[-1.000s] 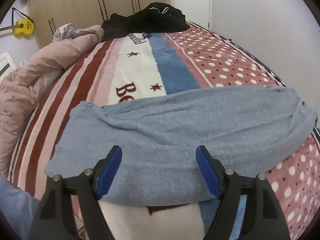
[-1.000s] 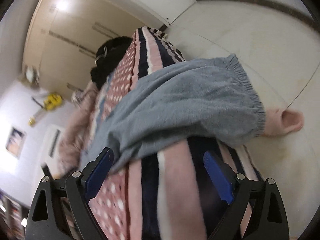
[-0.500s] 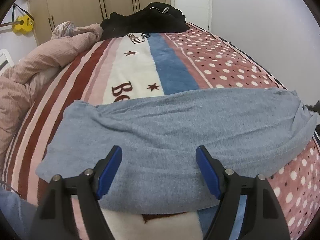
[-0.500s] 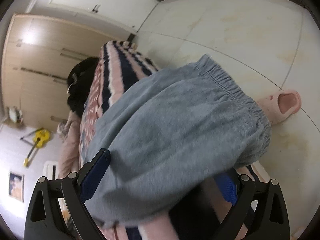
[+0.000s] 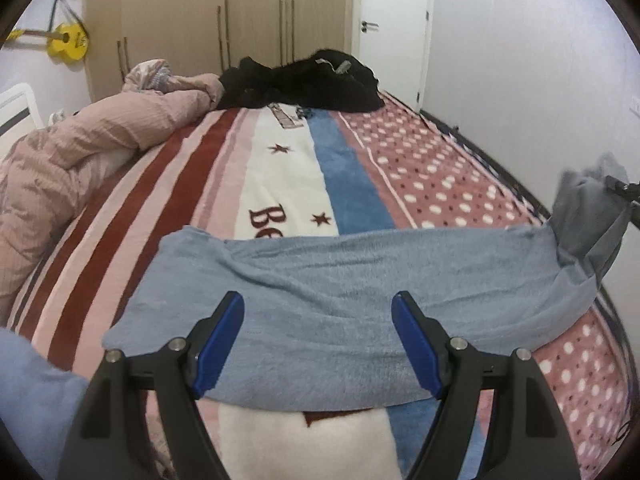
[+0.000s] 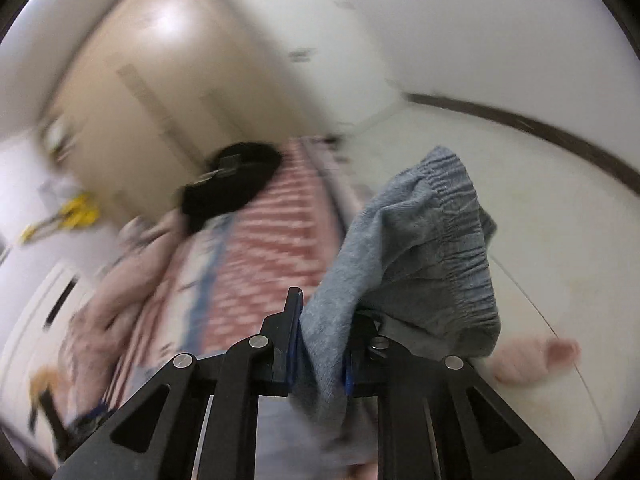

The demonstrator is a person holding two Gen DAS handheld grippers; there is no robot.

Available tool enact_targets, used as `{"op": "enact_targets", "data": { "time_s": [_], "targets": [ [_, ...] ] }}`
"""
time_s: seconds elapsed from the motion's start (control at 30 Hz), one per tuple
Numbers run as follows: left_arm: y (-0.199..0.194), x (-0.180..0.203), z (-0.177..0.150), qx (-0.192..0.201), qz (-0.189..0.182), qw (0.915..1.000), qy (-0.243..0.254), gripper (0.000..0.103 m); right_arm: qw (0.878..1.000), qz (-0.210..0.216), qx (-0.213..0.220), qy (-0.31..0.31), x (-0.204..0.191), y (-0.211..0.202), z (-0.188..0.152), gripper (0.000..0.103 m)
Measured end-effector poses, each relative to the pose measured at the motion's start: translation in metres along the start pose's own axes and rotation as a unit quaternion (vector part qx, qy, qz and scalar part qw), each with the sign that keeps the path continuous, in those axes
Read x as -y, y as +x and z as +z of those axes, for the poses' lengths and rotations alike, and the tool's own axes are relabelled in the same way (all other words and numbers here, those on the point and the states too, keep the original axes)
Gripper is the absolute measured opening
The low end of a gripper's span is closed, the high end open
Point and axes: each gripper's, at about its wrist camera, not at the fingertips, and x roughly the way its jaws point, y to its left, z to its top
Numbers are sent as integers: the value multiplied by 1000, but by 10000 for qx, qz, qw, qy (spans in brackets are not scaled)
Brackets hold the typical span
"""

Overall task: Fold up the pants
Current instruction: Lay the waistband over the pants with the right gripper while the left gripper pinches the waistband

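Grey-blue fleece pants (image 5: 340, 300) lie stretched crosswise over the near part of a bed covered by a plush blanket (image 5: 288, 176) with red stripes, a white and blue centre band and a pink dotted panel. The left tongs (image 5: 318, 338) hover just above the near edge of the pants, their blue-padded fingers (image 5: 218, 340) spread wide apart with nothing between them. At the right side of the bed the waist end of the pants is lifted off the blanket.

In the right wrist view, the right tongs (image 6: 320, 354) are closed together on a bunch of that fabric, and the gathered elastic waistband (image 6: 452, 236) hangs beyond the fingers, over the pale floor (image 6: 540, 200). This view is motion-blurred, so finer detail of the grip cannot be read.

A pink slipper (image 6: 532, 360) lies on the floor beside the bed. A pile of black clothing (image 5: 304, 84) sits at the far end of the bed. A crumpled pink quilt (image 5: 80, 152) runs along the left side. A yellow toy guitar (image 5: 66, 38) hangs on the wall beside beige wardrobes (image 5: 224, 12).
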Motion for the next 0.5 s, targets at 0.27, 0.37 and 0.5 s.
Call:
{"op": "enact_targets", "data": {
  "time_s": [0.27, 0.37, 0.5],
  "targets": [
    [-9, -28, -14, -39, -254, 9987, -433, 80, 9714, 701, -1531, -1672, -158, 108, -103, 15],
    [0, -33, -21, -117, -338, 9983, -469, 80, 9536, 667, -2195, -1949, -169, 136, -147, 20],
    [13, -32, -25, -219, -648, 9960, -573, 80, 9454, 772, -2293, -2184, -170, 120, -157, 39]
  ]
}}
